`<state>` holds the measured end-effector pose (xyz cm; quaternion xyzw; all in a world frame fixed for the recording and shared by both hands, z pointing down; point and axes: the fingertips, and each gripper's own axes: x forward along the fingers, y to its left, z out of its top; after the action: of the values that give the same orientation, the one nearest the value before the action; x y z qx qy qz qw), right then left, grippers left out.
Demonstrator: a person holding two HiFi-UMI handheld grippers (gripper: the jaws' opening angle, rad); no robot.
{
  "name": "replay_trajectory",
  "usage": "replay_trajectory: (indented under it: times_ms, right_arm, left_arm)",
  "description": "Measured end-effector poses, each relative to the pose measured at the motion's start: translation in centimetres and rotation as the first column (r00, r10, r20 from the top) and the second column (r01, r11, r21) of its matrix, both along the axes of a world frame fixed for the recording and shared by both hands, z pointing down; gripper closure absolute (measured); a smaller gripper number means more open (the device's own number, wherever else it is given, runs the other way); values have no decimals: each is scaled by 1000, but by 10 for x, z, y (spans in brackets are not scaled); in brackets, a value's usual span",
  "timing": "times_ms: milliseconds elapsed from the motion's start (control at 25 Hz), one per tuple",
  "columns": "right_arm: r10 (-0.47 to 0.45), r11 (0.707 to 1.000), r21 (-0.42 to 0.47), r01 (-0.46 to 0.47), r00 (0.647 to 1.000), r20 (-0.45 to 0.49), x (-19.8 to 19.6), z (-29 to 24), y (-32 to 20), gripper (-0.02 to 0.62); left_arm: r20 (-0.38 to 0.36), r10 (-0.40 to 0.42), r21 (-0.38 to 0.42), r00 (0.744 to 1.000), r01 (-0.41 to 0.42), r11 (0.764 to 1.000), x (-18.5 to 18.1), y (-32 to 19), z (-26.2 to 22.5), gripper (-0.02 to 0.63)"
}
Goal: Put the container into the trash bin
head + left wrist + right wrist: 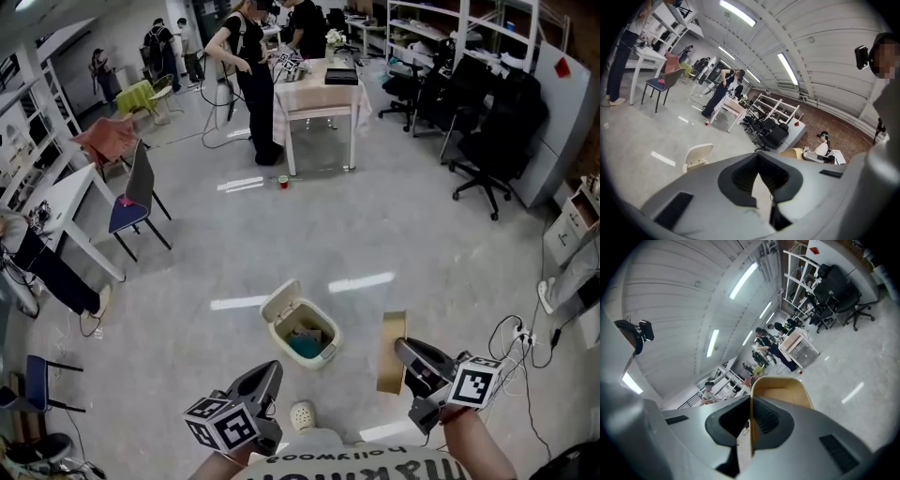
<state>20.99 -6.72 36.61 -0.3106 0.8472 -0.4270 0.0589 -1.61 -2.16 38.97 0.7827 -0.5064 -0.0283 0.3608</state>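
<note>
With fingers of the right gripper clamped on the tan container wall, those of the left gripper together and empty: mid-carry, probably, just right of the open trash bin. Next: swing over the opening, then release.

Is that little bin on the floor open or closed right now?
Open. The cream plastic trash bin has its lid flipped up, and the head view looks straight inside, onto something teal.

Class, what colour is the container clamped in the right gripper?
Tan, like plain brown card. The container shows best in the right gripper view.
</note>
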Motion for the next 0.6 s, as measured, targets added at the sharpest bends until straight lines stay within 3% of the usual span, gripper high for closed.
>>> replay_trajectory:
  times_ms: [600]
  right_arm:
    - [78,997,-8,-78,996,37,-88,-1,-75,577]
  left_arm:
    - [0,68,1,998,-68,998,-93,-85,-6,601]
